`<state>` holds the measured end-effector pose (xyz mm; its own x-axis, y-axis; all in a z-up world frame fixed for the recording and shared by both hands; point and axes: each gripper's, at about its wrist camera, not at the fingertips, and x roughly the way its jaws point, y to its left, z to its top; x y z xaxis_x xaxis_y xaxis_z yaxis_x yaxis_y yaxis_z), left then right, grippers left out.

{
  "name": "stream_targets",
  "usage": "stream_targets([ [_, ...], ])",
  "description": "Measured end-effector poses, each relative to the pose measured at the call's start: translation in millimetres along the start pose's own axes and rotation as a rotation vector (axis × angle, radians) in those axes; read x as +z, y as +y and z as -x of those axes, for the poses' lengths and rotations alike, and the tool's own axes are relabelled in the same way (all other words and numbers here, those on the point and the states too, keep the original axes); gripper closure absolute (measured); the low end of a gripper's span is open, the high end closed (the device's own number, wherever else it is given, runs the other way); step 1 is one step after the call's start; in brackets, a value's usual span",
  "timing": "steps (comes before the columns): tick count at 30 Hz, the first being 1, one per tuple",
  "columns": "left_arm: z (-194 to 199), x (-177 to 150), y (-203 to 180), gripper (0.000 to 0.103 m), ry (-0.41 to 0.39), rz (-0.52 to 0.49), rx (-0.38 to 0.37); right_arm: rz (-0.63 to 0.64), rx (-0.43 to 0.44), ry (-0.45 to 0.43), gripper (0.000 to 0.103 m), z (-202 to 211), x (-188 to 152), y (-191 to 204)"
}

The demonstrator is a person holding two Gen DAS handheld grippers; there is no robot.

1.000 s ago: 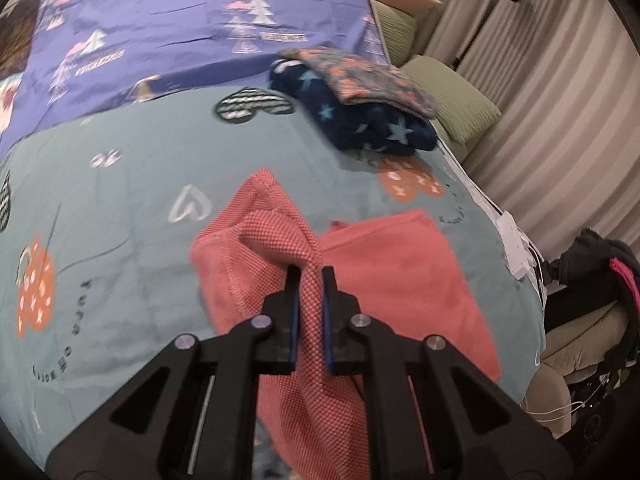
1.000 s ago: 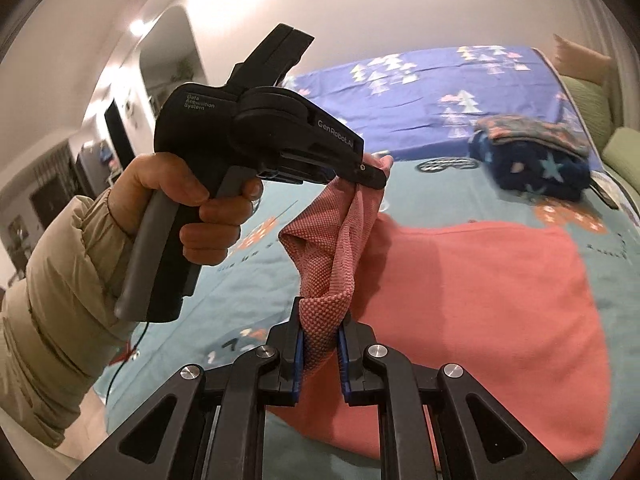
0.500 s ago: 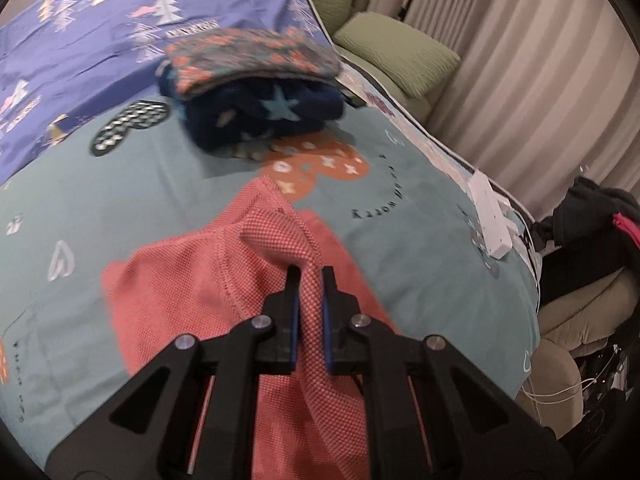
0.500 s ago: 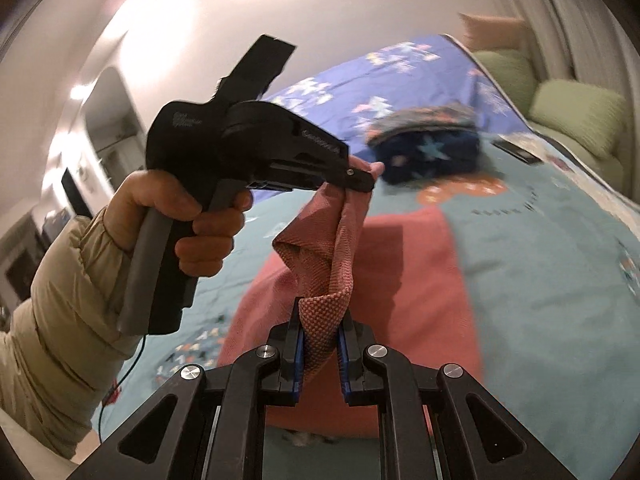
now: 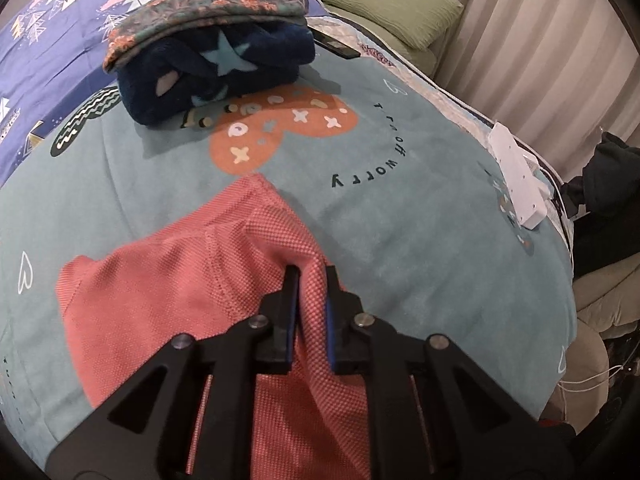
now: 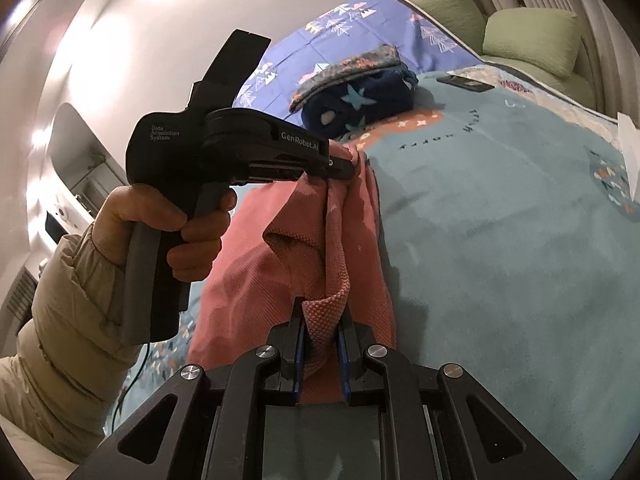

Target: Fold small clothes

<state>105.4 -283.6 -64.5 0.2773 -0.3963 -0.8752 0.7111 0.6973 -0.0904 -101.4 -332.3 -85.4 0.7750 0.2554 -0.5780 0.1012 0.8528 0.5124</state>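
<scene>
So both hands are out over the bed, each tong pinching a corner of the pink shirt (image 5: pixel 168 300). Left gripper (image 5: pixel 311 276) points steeply down; its jaws have just been easing open a bit, cloth still between them, looks gripped. Right gripper (image 6: pixel 321 312) is clamped on a bunched corner. The left hand (image 6: pixel 160 224), in a puffy beige sleeve (image 6: pixel 68 320), wraps the handle. Shirt's a bumpy waffle knit, half lifted, the rest on the fuzzy teal blanket (image 5: pixel 400 220). Folded pile (image 5: pixel 216 52) sits beyond.

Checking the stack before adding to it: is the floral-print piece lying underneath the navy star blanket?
No, the floral-print piece lies on top of the navy star blanket.
</scene>
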Motion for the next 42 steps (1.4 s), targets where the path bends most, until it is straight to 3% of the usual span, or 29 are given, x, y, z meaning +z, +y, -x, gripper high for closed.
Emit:
stream_targets([
  [11, 21, 7, -11, 0.076, -0.087, -0.017, -0.05, -0.097, 0.054, 0.04, 0.091, -5, 1, -19],
  [19, 52, -9, 7, 0.073, -0.153, 0.0, 0.008, -0.133, 0.043, 0.069, 0.08, 8, -4, -38],
  [26, 68, -48, 24, 0.073, -0.156, 0.019, 0.047, 0.025, -0.026, 0.037, 0.067, 27, 4, -26],
  [30, 75, -79, 26, 0.072, -0.145, 0.03, 0.051, 0.19, -0.026, 0.075, 0.064, 14, 12, 1],
  [33, 79, -109, 26, 0.072, -0.13, 0.029, 0.072, 0.293, -0.11, 0.113, 0.064, -7, 12, 16],
  [37, 78, -143, 36, 0.07, -0.098, 0.057, 0.099, 0.219, -0.171, 0.142, 0.078, -18, 14, -2],
  [39, 79, -158, 44, 0.07, -0.085, 0.08, 0.125, 0.1, -0.184, 0.135, 0.078, -11, 17, -29],
  [41, 79, -172, 55, 0.07, -0.063, 0.12, 0.144, -0.018, -0.197, 0.127, 0.093, 1, 17, -54],
  [42, 80, -177, 60, 0.07, -0.056, 0.145, 0.145, -0.05, -0.189, 0.122, 0.093, 6, 18, -60],
])
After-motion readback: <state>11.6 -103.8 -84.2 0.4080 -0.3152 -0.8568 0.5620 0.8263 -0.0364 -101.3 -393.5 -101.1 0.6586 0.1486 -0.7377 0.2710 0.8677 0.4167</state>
